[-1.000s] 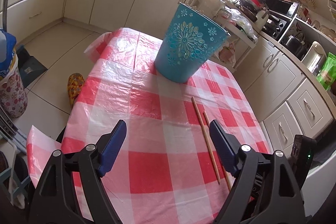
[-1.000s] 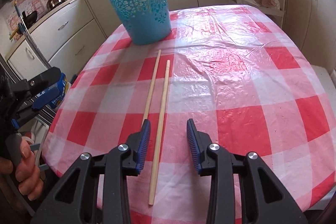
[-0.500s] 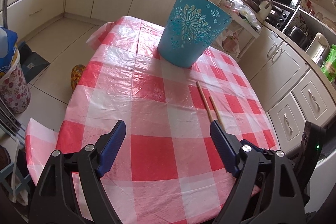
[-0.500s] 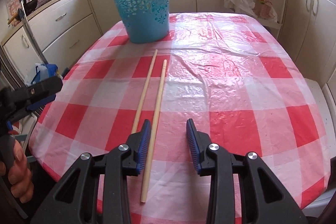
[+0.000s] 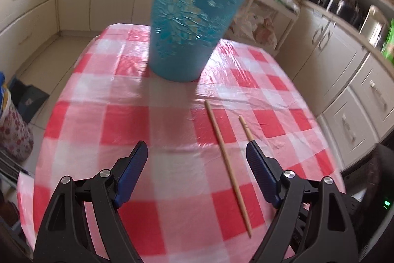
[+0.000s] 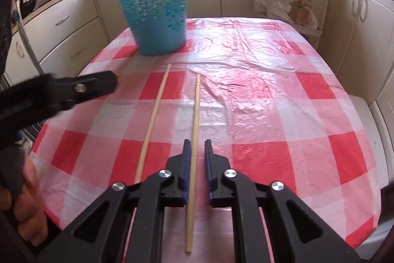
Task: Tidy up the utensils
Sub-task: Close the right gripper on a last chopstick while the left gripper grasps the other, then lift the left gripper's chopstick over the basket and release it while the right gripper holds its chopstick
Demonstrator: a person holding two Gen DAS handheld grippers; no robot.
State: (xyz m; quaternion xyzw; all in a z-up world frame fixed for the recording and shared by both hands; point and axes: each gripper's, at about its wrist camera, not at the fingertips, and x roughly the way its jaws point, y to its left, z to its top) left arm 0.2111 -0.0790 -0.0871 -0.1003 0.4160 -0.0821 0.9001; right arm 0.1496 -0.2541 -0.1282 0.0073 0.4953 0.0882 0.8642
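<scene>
On the red-and-white checked bench (image 6: 270, 95), starting at the left, the left gripper (image 5: 197, 159) hangs over the cloth with its fingers spread wide and nothing between them; in the right wrist view it shows as a dark blurred shape at the left edge. Ahead of it, toward the far end of the bench, stands the blue bucket (image 6: 157, 11), upright and mouth up, which I judge to be where the utensils belong. Next come the two long wooden sticks, lying roughly parallel and a little apart, both pointing toward the bucket: the left stick (image 6: 154, 120) lies free on the cloth, and the right stick (image 6: 195, 115) runs between the fingers of the right gripper (image 6: 197, 162). Those fingers are drawn in narrow on either side of it, yet a thin gap seems to remain, so I would call them nearly closed and not yet gripping. The step in hand looks like picking up this stick. To do it well, close squarely across the stick with the pads level, low enough to catch it without pinching the plastic cloth, and lift straight before tilting it toward the bucket. Gripping near the close end leaves a long overhang, so a firm squeeze matters.
</scene>
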